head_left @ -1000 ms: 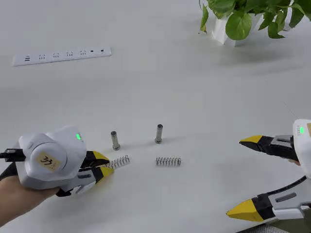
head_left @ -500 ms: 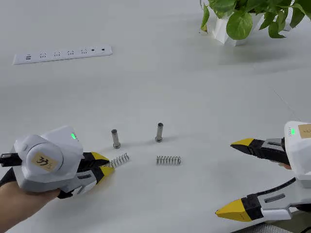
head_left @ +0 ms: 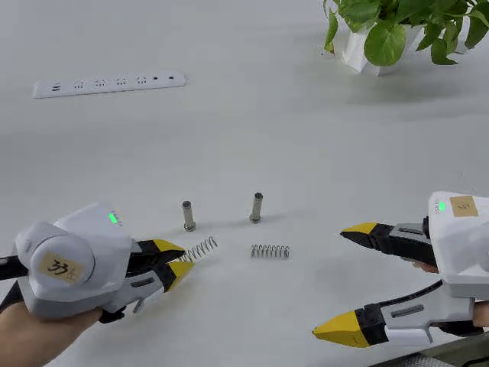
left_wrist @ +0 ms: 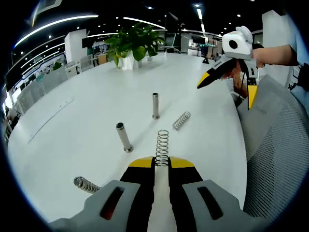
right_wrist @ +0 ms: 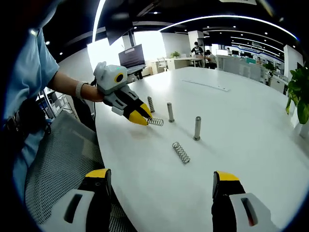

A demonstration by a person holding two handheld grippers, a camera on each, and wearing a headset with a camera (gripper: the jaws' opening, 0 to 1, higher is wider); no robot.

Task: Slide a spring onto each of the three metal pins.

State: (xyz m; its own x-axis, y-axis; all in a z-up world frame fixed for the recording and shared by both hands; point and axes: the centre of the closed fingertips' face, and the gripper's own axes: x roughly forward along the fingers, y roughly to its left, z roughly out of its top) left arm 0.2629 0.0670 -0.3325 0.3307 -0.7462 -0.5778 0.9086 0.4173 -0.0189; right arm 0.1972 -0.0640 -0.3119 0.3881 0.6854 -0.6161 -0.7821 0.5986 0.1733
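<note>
The spring (head_left: 202, 248) sits pinched by one end between the jaws of your left gripper (head_left: 184, 258), just beside the nearer pin (head_left: 187, 215). A second spring (head_left: 270, 250) lies loose near the other bare pin (head_left: 257, 207); the third pin (left_wrist: 85, 183) looks already fitted. Your right gripper (head_left: 329, 281) hangs spread wide, well apart. Next, I judge: tip the spring upright and align its bore over the pin's head.

The left pin (head_left: 188, 215) and right pin (head_left: 257, 206) are showing smooth grey metal. The left spring (head_left: 200, 249) and right spring (head_left: 270, 250) are showing bright wire. The table (head_left: 267, 138) is presenting a matt white surface.
</note>
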